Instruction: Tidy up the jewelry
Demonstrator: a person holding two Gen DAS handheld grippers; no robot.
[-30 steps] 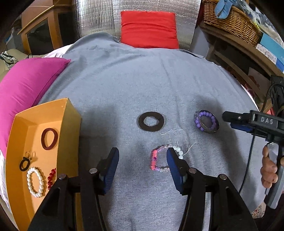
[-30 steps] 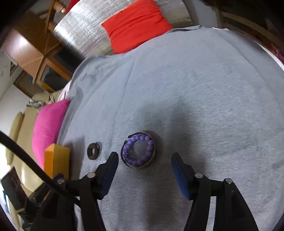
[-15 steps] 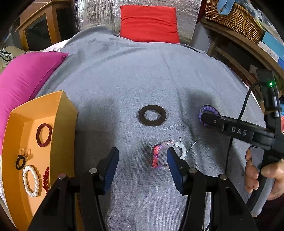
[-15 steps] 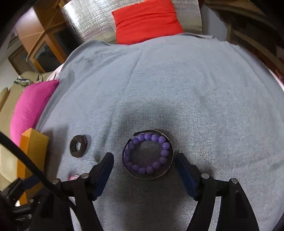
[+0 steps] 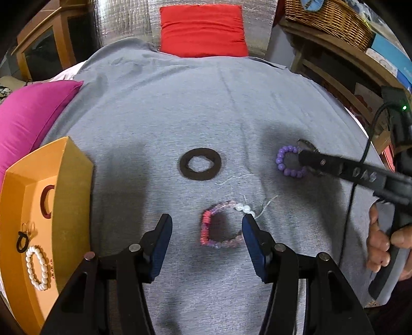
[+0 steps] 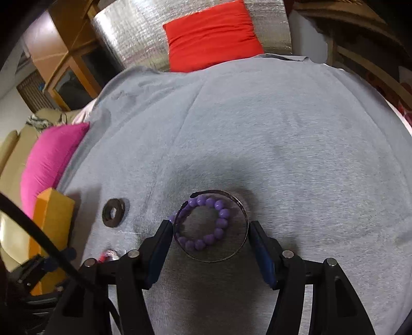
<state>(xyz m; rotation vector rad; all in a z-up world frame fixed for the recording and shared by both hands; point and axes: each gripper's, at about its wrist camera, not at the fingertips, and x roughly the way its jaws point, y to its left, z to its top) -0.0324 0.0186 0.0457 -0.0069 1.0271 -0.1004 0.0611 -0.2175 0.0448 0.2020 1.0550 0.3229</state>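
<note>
On the grey cloth (image 5: 180, 103) lies a pink, purple and white beaded bracelet (image 5: 205, 226), between the fingers of my left gripper (image 5: 207, 224), which is open and not touching it. Farther off lies a flat black ring (image 5: 185, 165). My right gripper (image 6: 210, 228) is closing on a metal bangle (image 6: 213, 259) that surrounds a purple bead bracelet (image 6: 224, 214); both pads touch the bangle's rim. In the left wrist view the right gripper (image 5: 303, 154) covers part of the purple beads (image 5: 282, 159). The orange tray (image 5: 72, 180) at left holds a white bead bracelet (image 5: 36, 268) and dark rings.
A pink cushion (image 5: 25, 116) lies behind the tray and a red cushion (image 5: 203, 33) at the far end of the cloth. A wooden shelf with a wicker basket (image 5: 329, 20) stands at right. A hand (image 5: 381, 244) holds the right gripper's handle.
My right gripper moved in over the bangle and its jaws narrowed onto the rim. The left gripper barely moved and its opening looks the same.
</note>
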